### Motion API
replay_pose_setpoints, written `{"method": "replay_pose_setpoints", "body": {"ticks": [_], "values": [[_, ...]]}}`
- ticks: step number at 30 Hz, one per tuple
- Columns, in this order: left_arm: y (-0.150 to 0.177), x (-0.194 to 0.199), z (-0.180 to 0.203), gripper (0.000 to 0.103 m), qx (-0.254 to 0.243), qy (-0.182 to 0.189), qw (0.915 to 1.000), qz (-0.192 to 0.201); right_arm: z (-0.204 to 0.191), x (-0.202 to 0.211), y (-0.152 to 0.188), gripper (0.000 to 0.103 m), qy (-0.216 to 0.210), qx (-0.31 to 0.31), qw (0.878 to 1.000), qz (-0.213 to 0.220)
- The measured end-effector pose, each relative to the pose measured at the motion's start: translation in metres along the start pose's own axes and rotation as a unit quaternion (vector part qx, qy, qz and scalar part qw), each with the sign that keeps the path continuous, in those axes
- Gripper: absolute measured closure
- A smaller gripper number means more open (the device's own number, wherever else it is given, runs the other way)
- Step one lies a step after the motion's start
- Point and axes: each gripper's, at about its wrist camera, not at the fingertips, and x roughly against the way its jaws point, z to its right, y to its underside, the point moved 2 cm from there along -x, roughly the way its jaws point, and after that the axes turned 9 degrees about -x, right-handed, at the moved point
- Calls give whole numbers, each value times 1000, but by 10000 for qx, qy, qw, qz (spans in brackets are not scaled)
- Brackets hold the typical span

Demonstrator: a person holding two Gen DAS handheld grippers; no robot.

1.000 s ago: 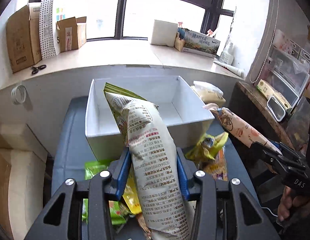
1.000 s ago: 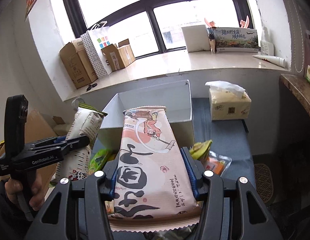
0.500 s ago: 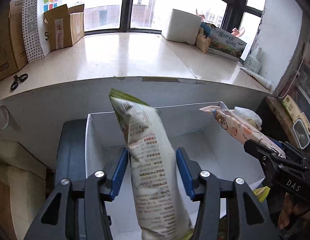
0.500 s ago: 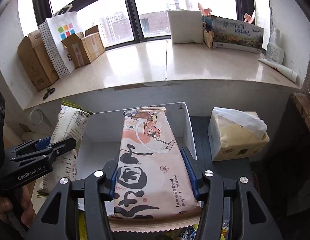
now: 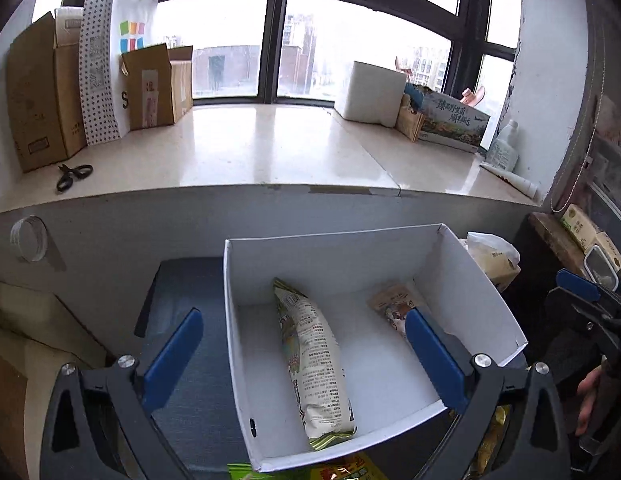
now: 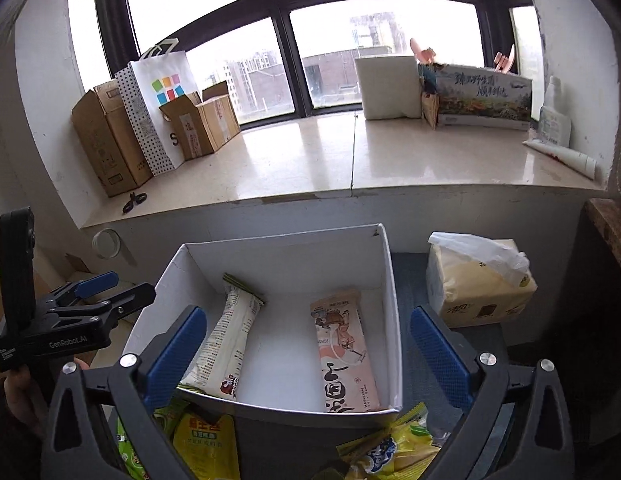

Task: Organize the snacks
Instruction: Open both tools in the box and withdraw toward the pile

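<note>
A white open box (image 5: 482, 284) (image 6: 394, 312) stands on a dark blue-grey table. Inside it lie a long white-and-green snack bag (image 5: 314, 360) (image 6: 230, 336) on the left and a pink illustrated snack bag (image 5: 392, 306) (image 6: 344, 356) on the right. My left gripper (image 5: 302, 360) is open and empty above the box. My right gripper (image 6: 306, 352) is open and empty above the box too. Each gripper shows at the edge of the other's view, the left gripper (image 6: 110, 292) and the right gripper (image 5: 582, 292).
Loose green and yellow snack bags (image 6: 202, 440) (image 6: 390, 444) lie on the table in front of the box. A tissue pack (image 6: 474, 288) sits right of the box. A stone windowsill (image 5: 250, 148) behind holds cardboard boxes, a paper bag and scissors (image 5: 72, 174).
Both grippers opened and let go of their bags. The white-and-green bag and the pink bag now lie in the box.
</note>
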Motion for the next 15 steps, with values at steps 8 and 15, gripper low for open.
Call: {"method": "replay_pose_setpoints", "body": {"ticks": [8, 15], "values": [[47, 80, 26, 0, -377, 128, 9991, 160, 23, 76, 40, 0, -256, 27, 9991, 327], [111, 111, 41, 0, -99, 255, 9995, 126, 50, 94, 117, 0, 4, -610, 9981, 5]]}}
